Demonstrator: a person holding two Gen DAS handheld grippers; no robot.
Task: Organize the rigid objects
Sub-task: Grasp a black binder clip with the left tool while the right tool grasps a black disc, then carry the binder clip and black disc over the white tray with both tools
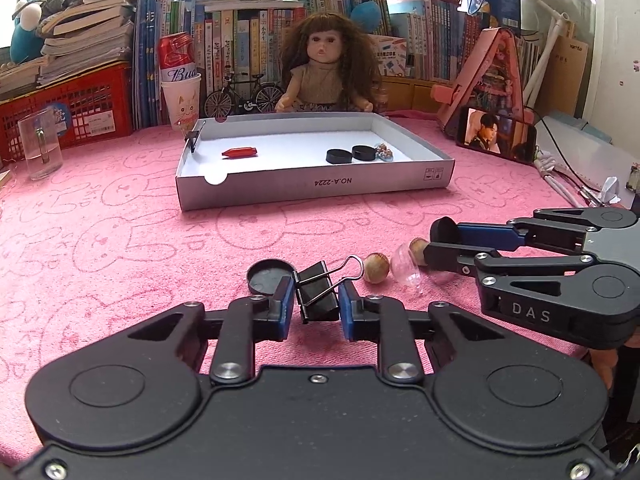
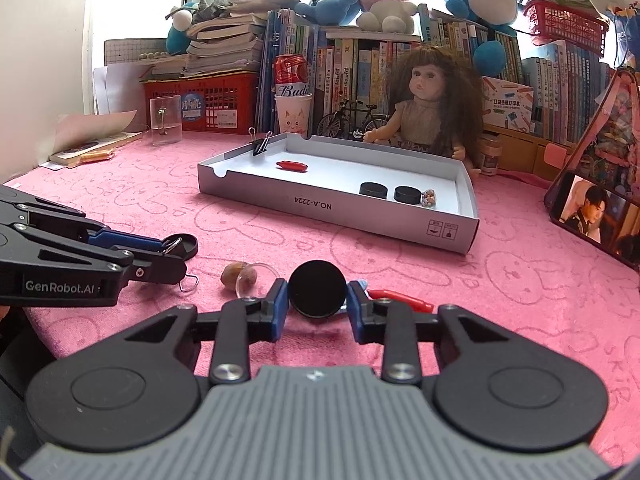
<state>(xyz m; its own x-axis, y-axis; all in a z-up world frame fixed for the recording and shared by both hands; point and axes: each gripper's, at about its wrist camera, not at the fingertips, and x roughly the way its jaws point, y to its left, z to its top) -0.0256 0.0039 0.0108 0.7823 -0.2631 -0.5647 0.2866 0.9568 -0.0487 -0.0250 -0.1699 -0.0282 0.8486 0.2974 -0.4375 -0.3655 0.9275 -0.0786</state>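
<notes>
The red pen-like piece (image 2: 404, 298) lies half hidden behind the right hand-held gripper's (image 2: 318, 295) finger; the small beaded trinket (image 2: 429, 198) in the box (image 2: 340, 210) is too small to identify; the phone (image 2: 596, 216) is cut off by the right-wrist view's edge; the book spines' (image 1: 244, 40) lettering is illegible.

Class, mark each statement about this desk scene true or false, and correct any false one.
1. The left gripper is closed on a black metal binder clip. True.
2. The right gripper holds a red plastic pen cap. False: it grips a black round disc; the red cap lies on the pink towel beside it.
3. The shallow white cardboard box holds two black round caps. True.
4. The long-haired doll sits inside the box. False: it sits behind the box.
5. A red beer can stands in a white paper cup. True.
</notes>
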